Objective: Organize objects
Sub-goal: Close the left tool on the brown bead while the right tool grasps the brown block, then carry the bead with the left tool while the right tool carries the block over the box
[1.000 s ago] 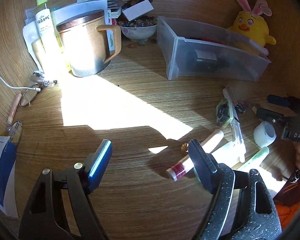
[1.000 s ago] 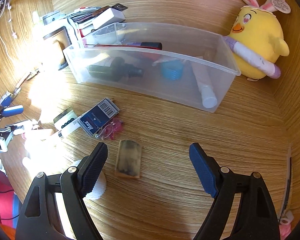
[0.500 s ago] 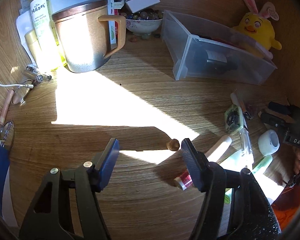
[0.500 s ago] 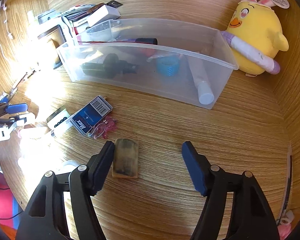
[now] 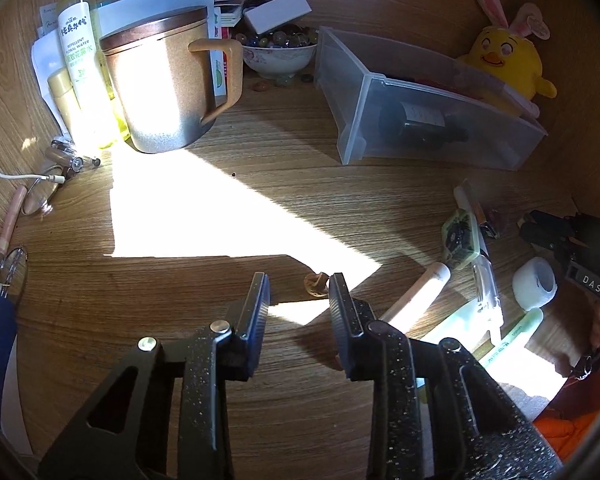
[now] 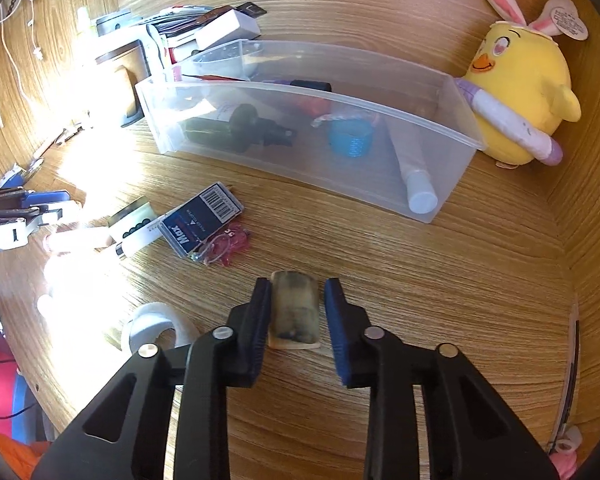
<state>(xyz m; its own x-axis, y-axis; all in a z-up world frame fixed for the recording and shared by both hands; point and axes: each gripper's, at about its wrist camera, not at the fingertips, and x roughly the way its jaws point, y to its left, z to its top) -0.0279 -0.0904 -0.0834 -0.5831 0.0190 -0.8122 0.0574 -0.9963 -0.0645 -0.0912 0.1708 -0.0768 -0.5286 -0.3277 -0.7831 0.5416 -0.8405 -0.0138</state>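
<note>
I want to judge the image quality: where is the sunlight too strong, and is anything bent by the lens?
Left wrist view: a hard sun patch on the desk whitens the mug and spray bottle. Right wrist view: glare washes out the items at the left; the clear bin curves from fisheye distortion.

"REPELLENT FLORAL WATER" on the white bottle [image 5: 78, 60]; "Max" on the blue box [image 6: 201, 220]; "DAS" on the black device [image 5: 592, 284]

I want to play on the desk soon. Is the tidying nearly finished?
Not yet. The bin already holds a dark bottle, a tube and a blue cup. The right gripper is closing around a block; the left gripper is closing by a small nut. Pens, tape and a card still lie out.
</note>
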